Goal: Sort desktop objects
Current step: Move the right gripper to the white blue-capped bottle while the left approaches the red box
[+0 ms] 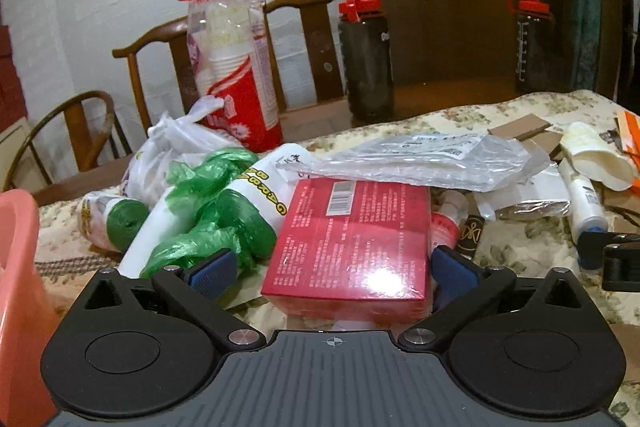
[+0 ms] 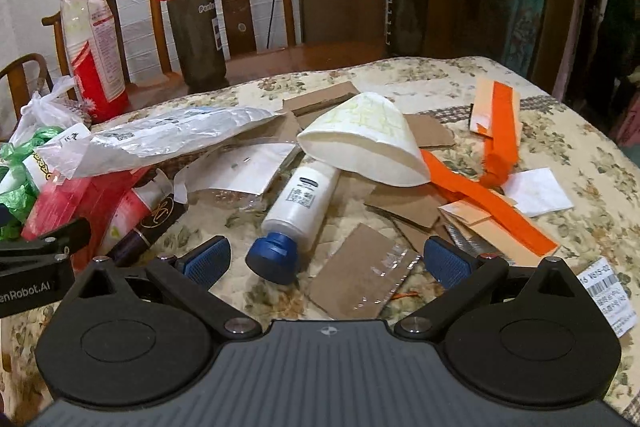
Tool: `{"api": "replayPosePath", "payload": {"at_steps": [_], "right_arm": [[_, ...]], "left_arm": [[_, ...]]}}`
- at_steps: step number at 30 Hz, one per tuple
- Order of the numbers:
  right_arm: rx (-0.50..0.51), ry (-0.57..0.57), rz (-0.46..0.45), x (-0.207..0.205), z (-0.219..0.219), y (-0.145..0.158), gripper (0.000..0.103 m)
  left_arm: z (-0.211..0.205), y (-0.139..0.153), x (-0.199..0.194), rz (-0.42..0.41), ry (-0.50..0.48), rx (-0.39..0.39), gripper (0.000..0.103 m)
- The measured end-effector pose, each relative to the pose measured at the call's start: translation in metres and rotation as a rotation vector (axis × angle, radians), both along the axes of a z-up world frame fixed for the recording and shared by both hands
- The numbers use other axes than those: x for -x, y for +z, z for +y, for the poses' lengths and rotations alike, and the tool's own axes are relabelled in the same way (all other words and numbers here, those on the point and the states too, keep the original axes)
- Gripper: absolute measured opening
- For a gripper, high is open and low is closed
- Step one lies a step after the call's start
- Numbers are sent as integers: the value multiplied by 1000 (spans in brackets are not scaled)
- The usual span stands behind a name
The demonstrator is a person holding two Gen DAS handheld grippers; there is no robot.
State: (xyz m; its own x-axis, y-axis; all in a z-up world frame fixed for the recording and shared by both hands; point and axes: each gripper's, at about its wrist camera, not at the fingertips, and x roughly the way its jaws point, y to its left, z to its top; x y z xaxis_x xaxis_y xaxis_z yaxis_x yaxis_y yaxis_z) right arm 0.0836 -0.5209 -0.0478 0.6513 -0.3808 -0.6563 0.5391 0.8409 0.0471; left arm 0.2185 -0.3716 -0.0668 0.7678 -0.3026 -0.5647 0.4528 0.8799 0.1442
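The left gripper [image 1: 334, 277] stands spread wide around the red box [image 1: 352, 247], one blue pad on either side of it; the left pad is apart from the box, the right one close by. A clear plastic sleeve [image 1: 404, 163] lies across the box's far edge. Left of the box are green bags [image 1: 208, 211] draped over a white tube [image 1: 224, 203]. Behind these stands a pack of cups [image 1: 236, 67]. A pink bin [image 1: 18, 291] is far left of the box.

My left camera looks low and close at the red box [image 1: 352, 243]. My right faces the bottle [image 2: 298, 203]. Both share these.
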Motion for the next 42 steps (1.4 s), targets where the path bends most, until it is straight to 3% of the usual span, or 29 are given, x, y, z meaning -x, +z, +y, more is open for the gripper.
{"api": "replayPosePath", "payload": {"at_steps": [7,19,28,37,41,42], "right_arm": [[20,-12,-31,1,6,2,103],[26,-24,-40,-3,6,-1,103],[10,-35,6,-14,-2,-17,103],[58,-31,15,-20,-5,-24,102],[59,-15,-6,-17,-6,-22,89],[62,-16,-12,-15,-5,-22,79]], "left_arm": [[-1,-2,5,-36,5,0,103],[-2,-6,2,-24,1,7,103],[-11,-19,-6,-9,-7,-20,102],[-5,-24,-17,35,-34,59,102],[0,-27,-21,87,-18,108,102],[1,-27,-23,100,-19,120,102]]}}
